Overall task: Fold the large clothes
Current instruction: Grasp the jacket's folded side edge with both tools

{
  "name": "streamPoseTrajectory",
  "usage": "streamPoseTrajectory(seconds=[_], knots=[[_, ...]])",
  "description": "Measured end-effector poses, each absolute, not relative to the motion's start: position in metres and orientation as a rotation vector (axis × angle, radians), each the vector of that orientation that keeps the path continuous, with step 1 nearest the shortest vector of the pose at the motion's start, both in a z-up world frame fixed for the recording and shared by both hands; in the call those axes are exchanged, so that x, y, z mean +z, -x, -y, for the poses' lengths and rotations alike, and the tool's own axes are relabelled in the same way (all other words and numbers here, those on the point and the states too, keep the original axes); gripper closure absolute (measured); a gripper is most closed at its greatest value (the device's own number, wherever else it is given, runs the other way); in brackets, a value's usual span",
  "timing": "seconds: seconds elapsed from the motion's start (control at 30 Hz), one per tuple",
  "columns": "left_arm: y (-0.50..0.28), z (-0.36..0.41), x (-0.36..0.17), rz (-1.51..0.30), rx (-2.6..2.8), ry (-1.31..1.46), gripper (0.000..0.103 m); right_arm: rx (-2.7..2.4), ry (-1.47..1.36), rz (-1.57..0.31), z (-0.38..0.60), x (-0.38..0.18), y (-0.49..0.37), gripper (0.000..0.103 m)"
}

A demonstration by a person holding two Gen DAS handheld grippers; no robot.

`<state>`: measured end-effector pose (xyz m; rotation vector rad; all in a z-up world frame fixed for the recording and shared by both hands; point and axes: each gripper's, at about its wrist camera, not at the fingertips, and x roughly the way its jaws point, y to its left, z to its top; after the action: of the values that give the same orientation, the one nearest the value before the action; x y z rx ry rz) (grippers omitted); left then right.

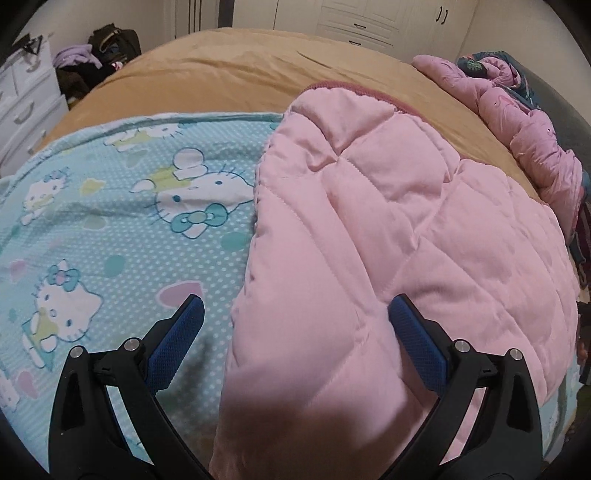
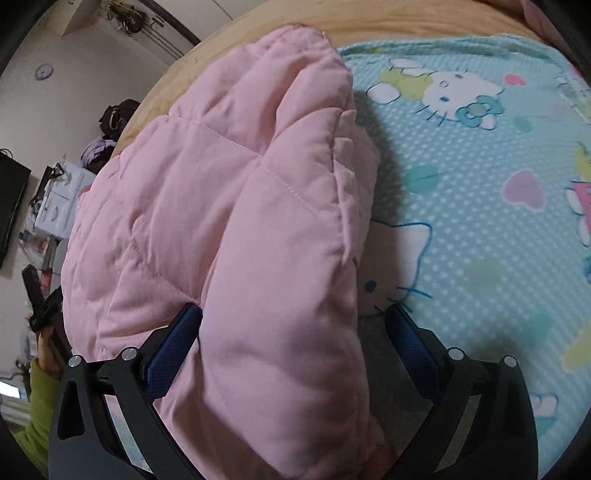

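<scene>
A pink quilted padded garment (image 1: pixel 369 229) lies folded on a light blue cartoon-cat blanket (image 1: pixel 110 221) spread over a bed. My left gripper (image 1: pixel 295 306) is open, its blue-padded jaws wide apart around the garment's near folded edge, not closed on it. In the right wrist view the same pink garment (image 2: pixel 229 229) bulges up between the jaws of my right gripper (image 2: pixel 293 314), which is open, with the blanket (image 2: pixel 480 221) to its right.
The bed has a tan cover (image 1: pixel 229 70). A crumpled pink patterned quilt (image 1: pixel 517 122) lies at the right edge. White drawers (image 1: pixel 26 107) and a pile of dark clothes (image 1: pixel 96 55) stand at the left; white wardrobes (image 1: pixel 369 22) stand behind.
</scene>
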<state>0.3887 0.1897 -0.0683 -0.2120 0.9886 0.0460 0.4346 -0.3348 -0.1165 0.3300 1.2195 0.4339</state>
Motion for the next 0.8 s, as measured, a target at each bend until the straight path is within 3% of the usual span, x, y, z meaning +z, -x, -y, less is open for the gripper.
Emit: streamPoseTrajectory(seconds=[0.13,0.17,0.2,0.3,0.37,0.47,0.63,0.8], knots=[[-0.395,-0.193,-0.078,-1.010,0.013,0.247,0.008,0.469,-0.341,-1.213,0.333,-0.121,-0.437,0.007],[-0.397,-0.195,-0.082,-1.018,0.000,0.273,0.008,0.496,-0.365,-1.205,0.334,-0.121,-0.437,0.012],[-0.398,-0.196,-0.084,-1.024,-0.007,0.291,0.008,0.537,-0.407,-1.197,0.334,-0.121,-0.437,0.030],[-0.400,-0.198,-0.089,-1.032,-0.030,0.342,0.011,0.534,-0.404,-1.180,0.331,-0.121,-0.433,0.037],[-0.397,-0.192,-0.089,-1.005,-0.093,0.384,0.040,0.536,-0.414,-1.174,0.332,-0.119,-0.431,0.042],[-0.393,-0.181,-0.088,-0.980,-0.090,0.371,0.054,0.528,-0.398,-1.164,0.328,-0.113,-0.428,0.051],[-0.390,-0.161,-0.074,-0.954,-0.067,0.327,0.070,0.490,-0.319,-1.149,0.294,-0.097,-0.429,0.064],[-0.382,-0.159,-0.056,-0.940,-0.073,0.339,0.077,0.461,-0.300,-1.129,0.281,-0.075,-0.422,0.073]])
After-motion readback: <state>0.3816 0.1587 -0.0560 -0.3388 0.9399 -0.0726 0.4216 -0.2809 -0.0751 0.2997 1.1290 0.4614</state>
